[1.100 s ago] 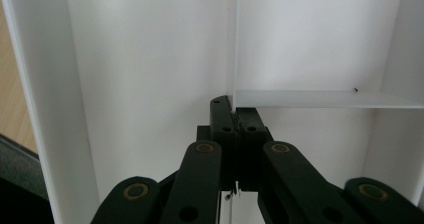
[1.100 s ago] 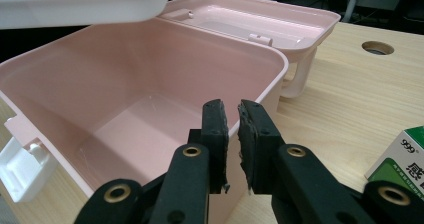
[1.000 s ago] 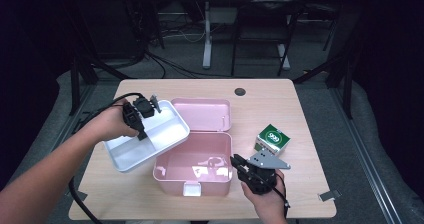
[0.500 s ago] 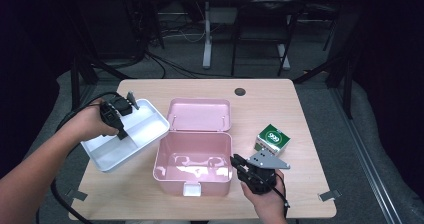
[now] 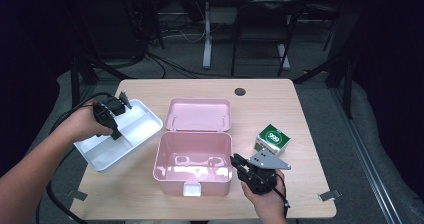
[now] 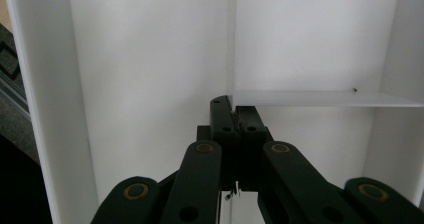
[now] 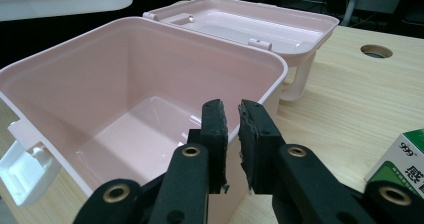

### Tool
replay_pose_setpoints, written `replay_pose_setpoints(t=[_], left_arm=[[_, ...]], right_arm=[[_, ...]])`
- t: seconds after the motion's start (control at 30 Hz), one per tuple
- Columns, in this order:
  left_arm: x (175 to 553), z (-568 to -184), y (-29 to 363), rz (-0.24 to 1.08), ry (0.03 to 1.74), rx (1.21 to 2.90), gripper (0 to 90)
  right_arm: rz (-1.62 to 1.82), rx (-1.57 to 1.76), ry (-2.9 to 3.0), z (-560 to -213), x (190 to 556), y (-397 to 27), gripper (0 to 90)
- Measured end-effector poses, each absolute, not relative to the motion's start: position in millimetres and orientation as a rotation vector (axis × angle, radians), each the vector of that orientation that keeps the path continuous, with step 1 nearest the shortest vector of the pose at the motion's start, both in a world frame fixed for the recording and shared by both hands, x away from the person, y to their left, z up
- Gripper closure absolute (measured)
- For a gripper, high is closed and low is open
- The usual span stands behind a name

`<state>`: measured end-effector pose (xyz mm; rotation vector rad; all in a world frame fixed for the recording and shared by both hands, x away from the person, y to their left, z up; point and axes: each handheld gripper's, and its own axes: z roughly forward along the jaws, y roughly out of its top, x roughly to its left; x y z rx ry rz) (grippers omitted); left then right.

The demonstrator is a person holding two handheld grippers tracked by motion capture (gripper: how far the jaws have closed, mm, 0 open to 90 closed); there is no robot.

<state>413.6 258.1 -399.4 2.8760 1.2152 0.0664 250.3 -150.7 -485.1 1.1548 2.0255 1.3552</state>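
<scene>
I'm gripping the white tray (image 5: 120,139) with my left claw (image 5: 114,118), jaws squeezed together on one of its inner divider walls, which you can see up close in the left gripper view (image 6: 300,98). The tray is sitting at the table's (image 5: 300,114) left edge, just beside the pink box (image 5: 194,161), partly hanging over the edge. My right claw (image 5: 241,165) is clamping the box's right wall near the front corner, jaws nearly together with the thin wall between them (image 7: 270,91). Counting up: one tray, one pink box with its lid (image 5: 199,115) lying open behind it, and one green and white carton (image 5: 272,139) right of the box. The carton is showing "999" (image 7: 407,146) plus some characters I can't make out.
</scene>
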Motion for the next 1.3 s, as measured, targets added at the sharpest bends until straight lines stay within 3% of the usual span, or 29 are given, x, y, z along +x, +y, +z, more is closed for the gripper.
replay_pose_setpoints(t=[0.47,0.63,1.3], left_arm=[[419.1,-447.6,270.9,0.039,1.274,2.818,89.3],[421.2,-472.5,273.9,-0.035,1.286,2.796,89.3],[417.1,-534.5,280.3,-0.048,1.349,2.775,89.2]], right_arm=[[1.362,1.150,2.023,-484.4,249.6,-151.5,77.5],[1.359,1.148,2.027,-484.7,250.3,-150.2,76.5],[1.368,1.147,2.037,-485.5,251.1,-149.8,75.0]])
